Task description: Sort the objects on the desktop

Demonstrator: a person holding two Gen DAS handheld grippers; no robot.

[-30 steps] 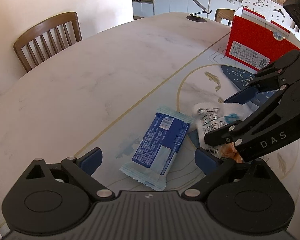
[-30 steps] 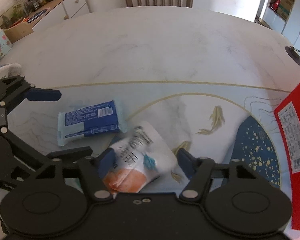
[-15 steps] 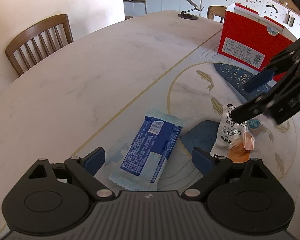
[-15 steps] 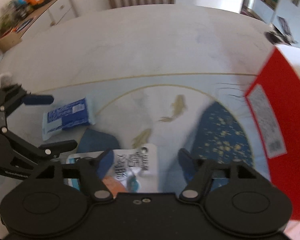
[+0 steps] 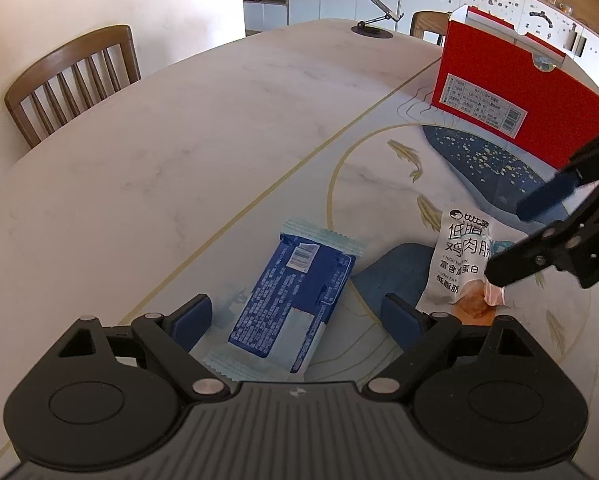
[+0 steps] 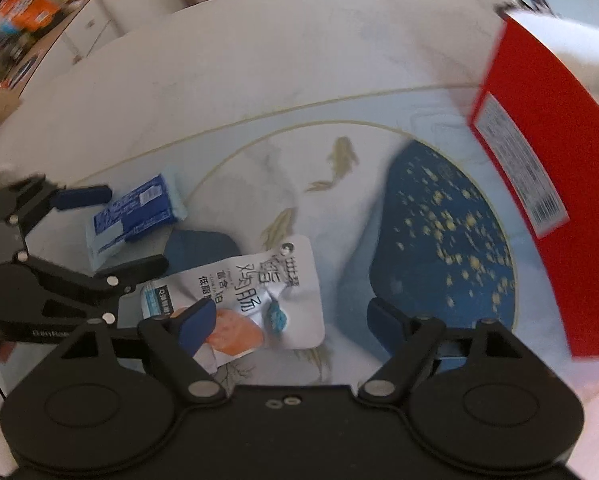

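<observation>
Right gripper [image 6: 287,320]: tilted steeply down, jaws opening, nothing gripped; view blurred. White snack pouch [image 6: 255,296] flat on the table [image 5: 179,152] between them, lower edge hidden, Chinese print, "LOW FAT" partly legible. Left gripper [image 5: 295,316]: jaws closing, apart, astride the blue wrapper [image 5: 295,300], small print unreadable. Beyond, red box [image 5: 511,92], upright, barcode label, cropped.

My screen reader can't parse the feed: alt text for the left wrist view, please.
The left gripper, closing, straddles a blue packet lying flat on the table. Right of it, the right gripper, opening, hovers over a white pouch; a red box stands behind.
</observation>
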